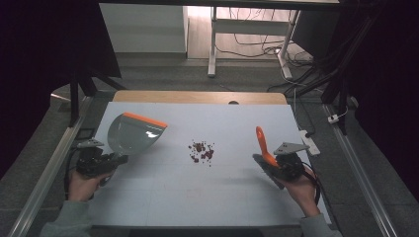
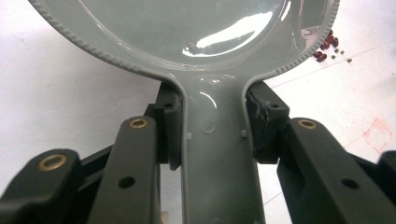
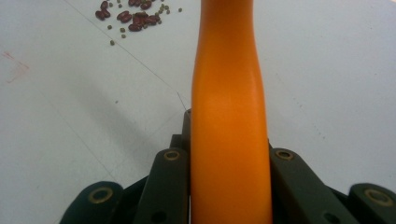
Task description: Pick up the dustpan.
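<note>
A grey dustpan with an orange front lip hangs tilted over the left of the white table. My left gripper is shut on its handle, a black pad pressing each side, and the pan spreads out above the jaws. My right gripper is shut on the orange handle of a brush, which points up and away. That handle runs up between the jaws. A small pile of dark red beans with some smaller bits lies mid-table between both tools, and shows as beans and beans.
A white power strip lies off the table's right edge. Metal rails run along both sides. A wooden strip borders the far edge, with desk legs and cables on the floor beyond. A faint red mark is on the table.
</note>
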Tool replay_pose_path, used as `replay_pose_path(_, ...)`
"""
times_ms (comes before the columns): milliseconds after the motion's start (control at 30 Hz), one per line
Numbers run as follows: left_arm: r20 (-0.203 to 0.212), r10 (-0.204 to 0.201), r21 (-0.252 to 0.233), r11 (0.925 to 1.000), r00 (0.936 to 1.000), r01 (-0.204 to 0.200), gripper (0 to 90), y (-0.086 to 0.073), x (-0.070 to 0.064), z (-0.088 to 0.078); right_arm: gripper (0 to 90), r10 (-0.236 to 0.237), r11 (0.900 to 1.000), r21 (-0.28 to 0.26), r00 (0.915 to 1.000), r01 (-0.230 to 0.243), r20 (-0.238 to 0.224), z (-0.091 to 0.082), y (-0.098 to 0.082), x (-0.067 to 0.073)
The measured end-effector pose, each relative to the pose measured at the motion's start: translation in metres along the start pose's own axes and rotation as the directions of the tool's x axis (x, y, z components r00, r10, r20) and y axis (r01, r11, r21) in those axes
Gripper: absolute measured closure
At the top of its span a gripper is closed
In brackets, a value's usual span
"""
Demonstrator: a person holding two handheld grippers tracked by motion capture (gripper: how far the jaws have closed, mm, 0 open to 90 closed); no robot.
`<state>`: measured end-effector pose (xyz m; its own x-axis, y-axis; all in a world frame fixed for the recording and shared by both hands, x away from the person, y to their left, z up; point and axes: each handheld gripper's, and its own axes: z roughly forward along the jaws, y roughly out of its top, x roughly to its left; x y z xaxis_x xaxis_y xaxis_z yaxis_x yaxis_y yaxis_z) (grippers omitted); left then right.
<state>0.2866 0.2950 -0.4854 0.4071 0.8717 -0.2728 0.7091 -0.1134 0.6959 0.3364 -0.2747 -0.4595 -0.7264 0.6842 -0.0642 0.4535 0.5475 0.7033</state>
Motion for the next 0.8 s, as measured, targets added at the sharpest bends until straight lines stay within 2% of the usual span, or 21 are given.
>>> replay_pose_path(233, 0.023, 0.039, -0.012, 0.9992, 0.999, -0.039, 61.6, 0.003, -0.009, -0.004, 77.0, -0.008, 1.0, -0.003, 1.0, 0.008, 0.001, -0.002, -0.002, 0.001)
replay_pose_path(467, 0.057, 0.073, -0.017, 0.9973, 0.9957, -0.072, 61.6, 0.005, -0.012, -0.005, 77.0, -0.008, 1.0, -0.014, 0.9999, 0.008, 0.011, -0.005, -0.001, 0.001)
replay_pose_path(633, 0.076, 0.114, -0.013, 0.9934, 0.9905, -0.114, 61.6, 0.005, -0.015, -0.005, 77.0, -0.01, 1.0, -0.006, 0.9999, 0.01, 0.013, -0.002, -0.001, -0.001)
replay_pose_path(800, 0.103, 0.163, -0.019, 0.9866, 0.9812, -0.162, 61.6, 0.007, -0.023, -0.006, 77.0, -0.015, 1.0, -0.006, 0.9998, 0.015, 0.01, -0.001, -0.001, 0.0)
